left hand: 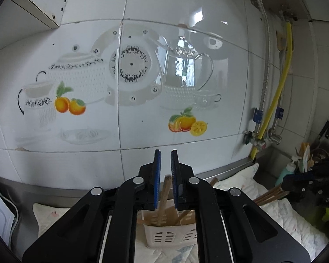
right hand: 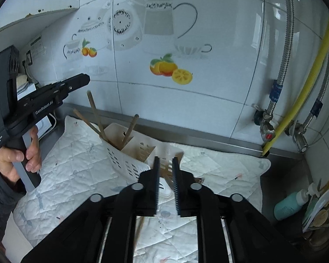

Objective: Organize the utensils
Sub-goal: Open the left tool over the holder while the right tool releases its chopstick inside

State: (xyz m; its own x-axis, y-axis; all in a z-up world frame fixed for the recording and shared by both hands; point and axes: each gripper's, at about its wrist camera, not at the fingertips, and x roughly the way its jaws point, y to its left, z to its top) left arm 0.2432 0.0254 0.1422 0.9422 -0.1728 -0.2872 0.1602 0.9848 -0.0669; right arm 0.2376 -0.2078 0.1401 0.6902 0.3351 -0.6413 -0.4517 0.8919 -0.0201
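Scene: quilted white mat (right hand: 81, 162) on a steel counter against the tiled wall (left hand: 186, 131).

White slotted utensil caddy (right hand: 129, 160) stands on the mat and leans a little. It already holds several wooden utensils (right hand: 95, 114), handles up, in its rear compartments.

Left gripper (left hand: 165, 166): held above and behind the caddy, jaws parted a narrow gap, nothing between the pads. A wooden handle shows through the gap, but it sits in the caddy below, not gripped.

Right gripper (right hand: 165, 171): low over the mat, just in front of the caddy, jaws slightly parted, empty as far as visible. A slotted wooden spatula (right hand: 168, 171) lies between it and the caddy.

Judged step: mid-task, some utensils loaded, spatula not yet in.

Next move likely calls for the right gripper to close on the spatula, lift, and tip it handle-up into a free compartment. Risk: caddy tipping.
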